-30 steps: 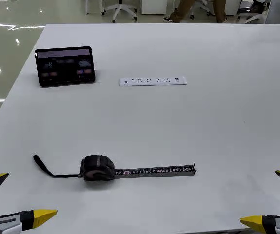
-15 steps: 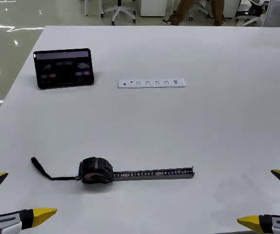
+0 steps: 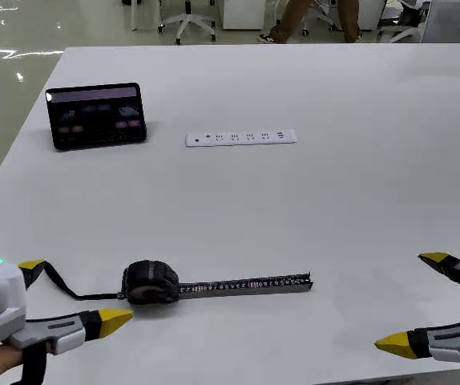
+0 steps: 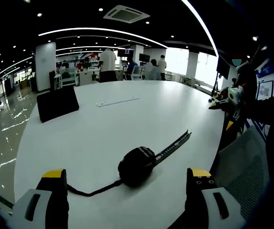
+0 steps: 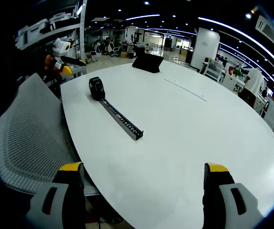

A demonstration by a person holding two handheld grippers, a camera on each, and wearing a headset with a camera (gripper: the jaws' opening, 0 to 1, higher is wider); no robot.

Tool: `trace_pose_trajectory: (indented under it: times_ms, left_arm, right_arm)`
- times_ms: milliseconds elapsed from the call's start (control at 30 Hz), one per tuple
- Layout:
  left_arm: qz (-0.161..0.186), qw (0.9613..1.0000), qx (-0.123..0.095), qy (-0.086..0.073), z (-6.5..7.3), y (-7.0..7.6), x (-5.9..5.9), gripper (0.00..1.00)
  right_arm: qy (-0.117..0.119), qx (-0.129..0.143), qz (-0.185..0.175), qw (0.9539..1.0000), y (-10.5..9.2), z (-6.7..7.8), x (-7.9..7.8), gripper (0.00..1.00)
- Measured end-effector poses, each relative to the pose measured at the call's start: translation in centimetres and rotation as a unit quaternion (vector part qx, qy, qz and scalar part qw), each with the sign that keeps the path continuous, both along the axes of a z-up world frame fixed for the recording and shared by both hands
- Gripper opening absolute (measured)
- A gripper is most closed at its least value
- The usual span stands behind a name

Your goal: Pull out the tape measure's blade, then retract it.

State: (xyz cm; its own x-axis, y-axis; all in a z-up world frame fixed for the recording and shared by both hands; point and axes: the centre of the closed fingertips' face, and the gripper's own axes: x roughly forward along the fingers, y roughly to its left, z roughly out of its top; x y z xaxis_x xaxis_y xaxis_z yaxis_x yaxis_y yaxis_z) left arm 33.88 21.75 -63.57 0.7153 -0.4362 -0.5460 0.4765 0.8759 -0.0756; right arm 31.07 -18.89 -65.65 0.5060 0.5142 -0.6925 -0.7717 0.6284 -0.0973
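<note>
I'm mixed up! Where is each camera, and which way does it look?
Head view: on the person's head, looking down at the tape measure; left gripper and right gripper show.
Left gripper view: rides that gripper, faces the case; own jaws show.
Right gripper view: likewise, faces the blade's tip.
Shared: the tape measure.

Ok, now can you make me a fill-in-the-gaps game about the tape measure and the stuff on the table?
The tape measure lies on the white table with its blade pulled partly ____.
The left gripper and the right gripper both have ____ tips.
Both grippers are ____, holding nothing.
In the head view, the power strip lies to the ____ of the tablet.
Missing words: out, yellow, open, right.
</note>
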Motion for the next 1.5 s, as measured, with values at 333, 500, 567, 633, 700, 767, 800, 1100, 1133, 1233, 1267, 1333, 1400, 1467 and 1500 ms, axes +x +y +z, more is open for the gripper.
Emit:
trace_pose_trajectory:
  times_ms: [333, 500, 567, 633, 700, 767, 800, 1100, 1133, 1233, 1267, 1333, 1400, 1467, 1500]
  left_arm:
    - [0.046, 0.9985, -0.003, 0.027, -2.4, -2.7, 1.9, 1.00]
    - [0.078, 0.9958, -0.005, 0.049, -3.9, -3.2, 2.3, 1.00]
    - [0.089, 0.9946, -0.020, 0.048, -4.0, -3.8, 2.5, 1.00]
    - [0.102, 0.9936, -0.031, 0.035, -4.0, -4.2, 2.7, 1.00]
    - [0.115, 0.9925, -0.029, 0.028, -4.7, -4.0, 2.8, 1.00]
    - [0.123, 0.9914, -0.040, 0.016, -4.8, -4.3, 2.9, 1.00]
    - [0.131, 0.9900, -0.048, 0.023, -5.3, -4.4, 2.8, 1.00]
    - [0.150, 0.9882, -0.032, 0.006, -7.2, -4.0, 4.0, 1.00]
    - [0.153, 0.9878, -0.031, 0.006, -7.3, -4.0, 4.1, 1.00]
    - [0.156, 0.9873, -0.029, 0.011, -7.6, -4.2, 4.1, 1.00]
    - [0.148, 0.9889, -0.015, 0.000, -7.4, -4.3, 4.2, 1.00]
    - [0.147, 0.9891, -0.011, 0.003, -7.5, -4.5, 4.2, 1.00]
    - [0.145, 0.9894, -0.012, 0.000, -7.5, -4.7, 4.2, 1.00]
    - [0.143, 0.9896, -0.018, -0.005, -7.3, -4.9, 4.3, 1.00]
    - [0.141, 0.9897, -0.017, -0.010, -7.3, -4.9, 4.4, 1.00]
  right_arm:
    - [0.014, -0.031, 0.055, 0.9979, 1.4, -1.5, 1.7, 1.00]
    - [0.020, -0.042, 0.078, 0.9959, 2.2, -1.9, 2.5, 1.00]
    - [0.019, -0.048, 0.090, 0.9946, 2.5, -1.9, 2.9, 1.00]
    - [0.017, -0.053, 0.097, 0.9937, 2.7, -1.8, 3.4, 1.00]
    - [0.014, -0.054, 0.103, 0.9932, 3.1, -1.5, 4.0, 1.00]
    - [0.014, -0.057, 0.110, 0.9922, 3.5, -1.4, 4.4, 1.00]
    - [0.016, -0.057, 0.116, 0.9914, 3.8, -1.4, 4.6, 1.00]
    - [0.030, -0.068, 0.161, 0.9841, 6.3, -2.2, 5.4, 1.00]
    - [0.031, -0.069, 0.166, 0.9833, 6.6, -2.3, 5.5, 1.00]
    - [0.031, -0.079, 0.190, 0.9781, 7.3, -2.6, 5.8, 0.98]
    - [0.027, -0.090, 0.204, 0.9745, 7.5, -2.8, 6.0, 0.96]
    - [0.027, -0.095, 0.210, 0.9726, 7.8, -3.0, 6.3, 0.93]
    - [0.032, -0.096, 0.218, 0.9707, 8.3, -3.3, 6.8, 0.92]
    - [0.036, -0.100, 0.228, 0.9678, 8.6, -3.7, 7.2, 0.89]
    - [0.039, -0.103, 0.233, 0.9661, 8.7, -3.9, 7.3, 0.88]
